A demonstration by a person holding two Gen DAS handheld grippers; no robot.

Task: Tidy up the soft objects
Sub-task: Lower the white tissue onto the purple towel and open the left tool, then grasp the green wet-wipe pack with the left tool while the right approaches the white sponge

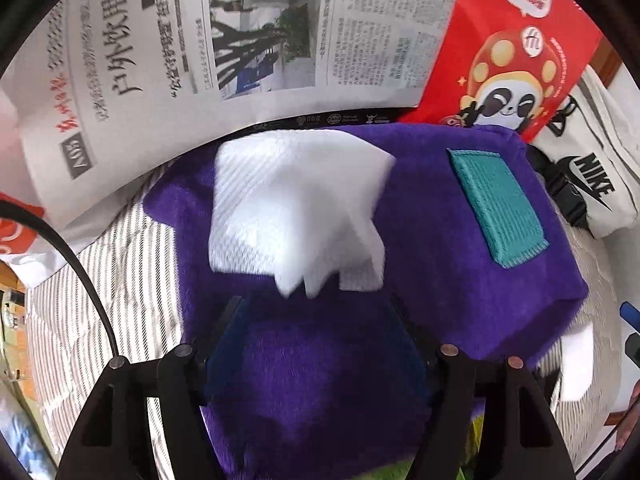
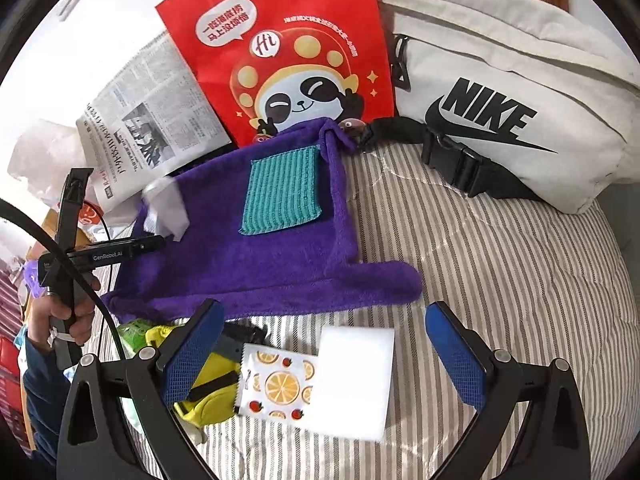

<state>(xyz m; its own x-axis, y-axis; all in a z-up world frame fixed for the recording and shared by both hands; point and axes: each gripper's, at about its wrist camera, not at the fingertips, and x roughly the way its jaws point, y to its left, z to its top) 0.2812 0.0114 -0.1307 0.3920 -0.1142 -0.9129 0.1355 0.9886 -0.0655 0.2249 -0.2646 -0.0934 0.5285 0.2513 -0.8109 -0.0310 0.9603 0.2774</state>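
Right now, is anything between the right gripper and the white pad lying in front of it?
Nothing visible. The right gripper stands open directly over the white pad on the striped bedding; only the orange-print packet touches the pad's left edge, beside rather than over it.

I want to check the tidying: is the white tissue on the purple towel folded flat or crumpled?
Crumpled. The tissue lies loosely bunched, ragged corners hanging, on the purple towel; not a flat fold.

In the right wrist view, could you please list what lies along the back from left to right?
Newspaper → red panda bag → white Nike waist bag.
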